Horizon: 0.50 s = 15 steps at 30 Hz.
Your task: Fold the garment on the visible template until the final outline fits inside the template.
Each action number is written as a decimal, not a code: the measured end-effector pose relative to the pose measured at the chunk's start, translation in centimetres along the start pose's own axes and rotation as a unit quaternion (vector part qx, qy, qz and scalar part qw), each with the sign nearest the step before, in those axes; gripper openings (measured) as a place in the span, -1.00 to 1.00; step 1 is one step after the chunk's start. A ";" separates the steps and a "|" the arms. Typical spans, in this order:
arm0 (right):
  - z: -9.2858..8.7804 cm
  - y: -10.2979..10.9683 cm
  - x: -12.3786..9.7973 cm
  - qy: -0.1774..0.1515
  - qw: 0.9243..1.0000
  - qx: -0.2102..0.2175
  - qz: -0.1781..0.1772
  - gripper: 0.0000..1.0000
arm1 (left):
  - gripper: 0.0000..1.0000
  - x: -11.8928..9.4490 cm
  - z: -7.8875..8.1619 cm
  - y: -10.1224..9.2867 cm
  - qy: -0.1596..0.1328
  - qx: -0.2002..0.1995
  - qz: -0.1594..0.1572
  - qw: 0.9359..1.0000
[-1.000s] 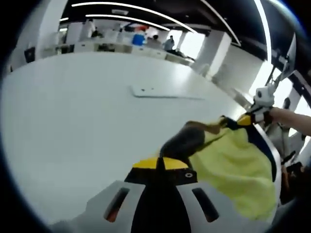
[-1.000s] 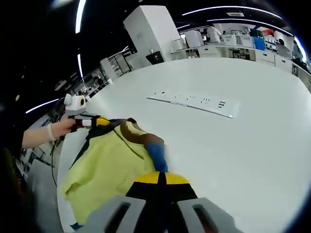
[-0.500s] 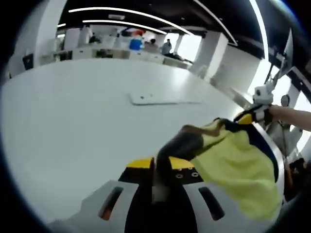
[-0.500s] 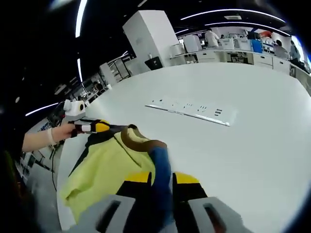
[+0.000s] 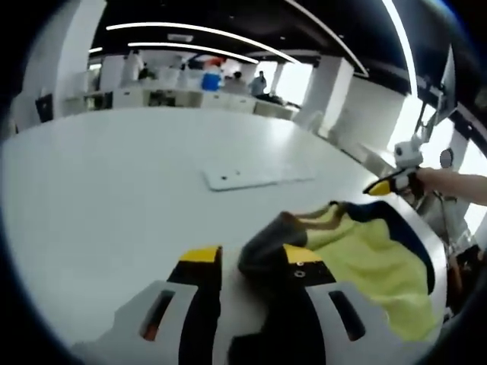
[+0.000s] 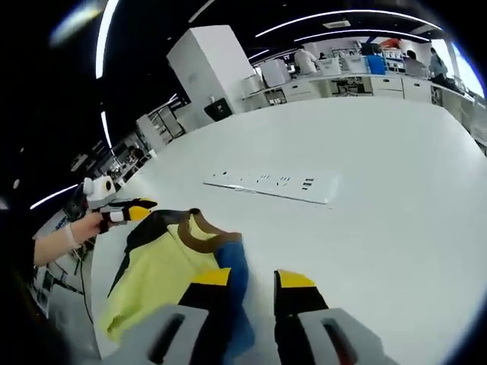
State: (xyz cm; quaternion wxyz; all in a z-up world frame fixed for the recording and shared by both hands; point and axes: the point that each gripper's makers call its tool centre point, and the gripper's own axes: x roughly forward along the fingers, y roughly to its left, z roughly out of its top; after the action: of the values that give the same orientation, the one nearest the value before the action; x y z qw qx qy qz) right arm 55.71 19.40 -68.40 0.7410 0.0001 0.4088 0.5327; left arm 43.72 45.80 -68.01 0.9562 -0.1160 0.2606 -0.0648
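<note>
Garment (image 5: 373, 251) lower part cut off beside left tool (image 5: 251, 262); its blue sleeve (image 6: 232, 281) partly hidden behind right tool (image 6: 251, 285).

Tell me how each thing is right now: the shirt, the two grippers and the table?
garment: lying crumpled on the table, yellow side up, blue sleeve beside the right gripper, not folded flat yet.
left gripper: open, dark sleeve lying between its jaws.
right gripper: open, jaws apart, holding nothing.
table: white, with a flat socket strip set in its top.
template: cannot tell, no outline is visible.
</note>
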 end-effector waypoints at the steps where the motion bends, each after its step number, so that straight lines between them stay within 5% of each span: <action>1: -0.2 0.2 -0.1 0.005 1.000 0.012 0.006 -0.65 | -0.47 0.0 0.0 0.1 0.002 -0.001 0.000 1.000; 10: -2.7 0.7 0.2 0.053 0.995 0.078 0.038 -0.68 | -0.52 0.0 -1.1 0.8 0.021 -0.032 0.002 0.999; 15: -2.2 0.9 0.7 0.044 0.994 0.087 0.043 -1.00 | -0.67 0.3 -2.6 0.6 0.045 -0.043 -0.004 0.998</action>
State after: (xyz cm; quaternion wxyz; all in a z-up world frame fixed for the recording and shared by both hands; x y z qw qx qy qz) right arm 53.68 19.39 -69.92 0.6959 0.0585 0.4856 0.5259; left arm 42.63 45.84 -70.49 0.9375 -0.1549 0.3053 -0.0629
